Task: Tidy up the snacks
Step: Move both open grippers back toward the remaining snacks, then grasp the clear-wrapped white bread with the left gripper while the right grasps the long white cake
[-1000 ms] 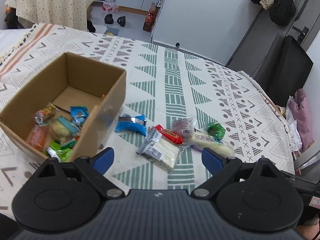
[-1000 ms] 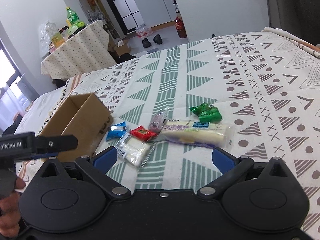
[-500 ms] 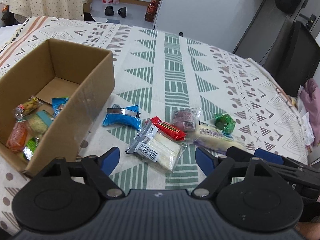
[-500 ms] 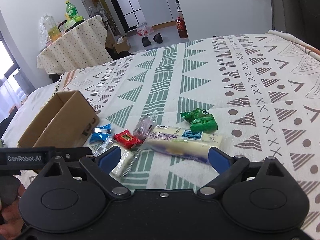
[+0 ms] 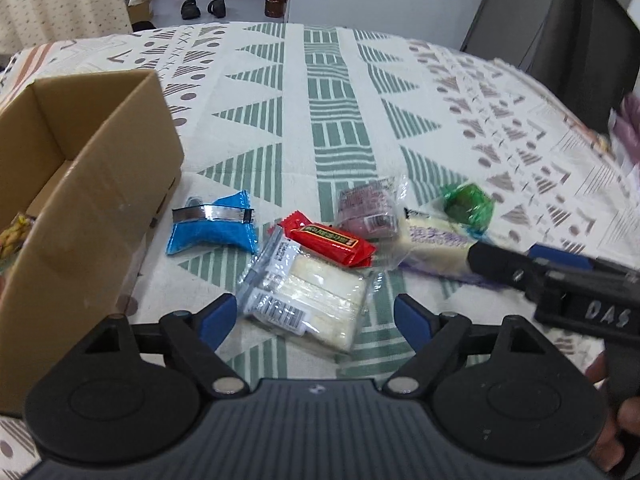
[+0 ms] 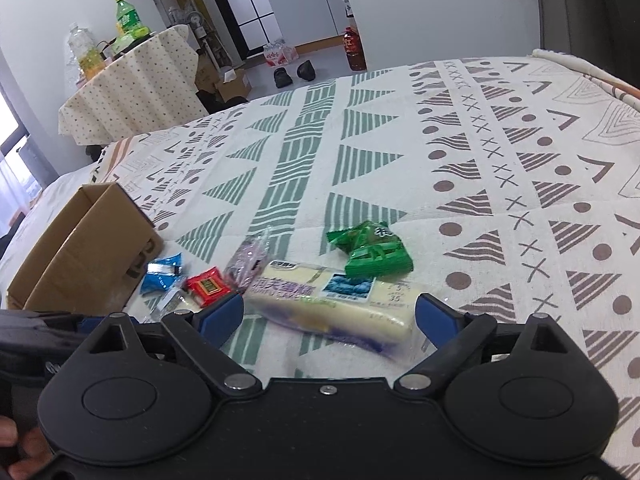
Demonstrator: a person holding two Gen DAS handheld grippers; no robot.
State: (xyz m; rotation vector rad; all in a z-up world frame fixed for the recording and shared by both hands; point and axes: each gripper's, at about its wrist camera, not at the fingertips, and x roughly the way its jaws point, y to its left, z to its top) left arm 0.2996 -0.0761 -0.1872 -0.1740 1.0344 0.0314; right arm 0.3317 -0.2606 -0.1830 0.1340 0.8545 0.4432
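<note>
Loose snacks lie on the patterned cloth beside a cardboard box (image 5: 92,208) (image 6: 80,256). My left gripper (image 5: 316,316) is open, its fingers straddling a clear pack of white wafers (image 5: 312,296). A red bar (image 5: 328,240), a blue packet (image 5: 212,226), a purple snack (image 5: 366,210) and a green packet (image 5: 468,202) lie beyond. My right gripper (image 6: 330,312) is open around a long white cake pack (image 6: 332,300) (image 5: 436,244); it shows at the right of the left wrist view. The green packet (image 6: 372,250) sits just past it.
The box holds a few snacks at its near left corner (image 5: 12,232). The patterned cloth (image 6: 480,160) stretches far and right. A draped side table (image 6: 132,88) with bottles, shoes (image 6: 294,72) on the floor and a dark chair (image 5: 568,36) lie beyond the edge.
Both grippers have moved forward and down toward the snacks. The left now straddles the wafer pack, the right straddles the long white cake pack. Both stay open.
</note>
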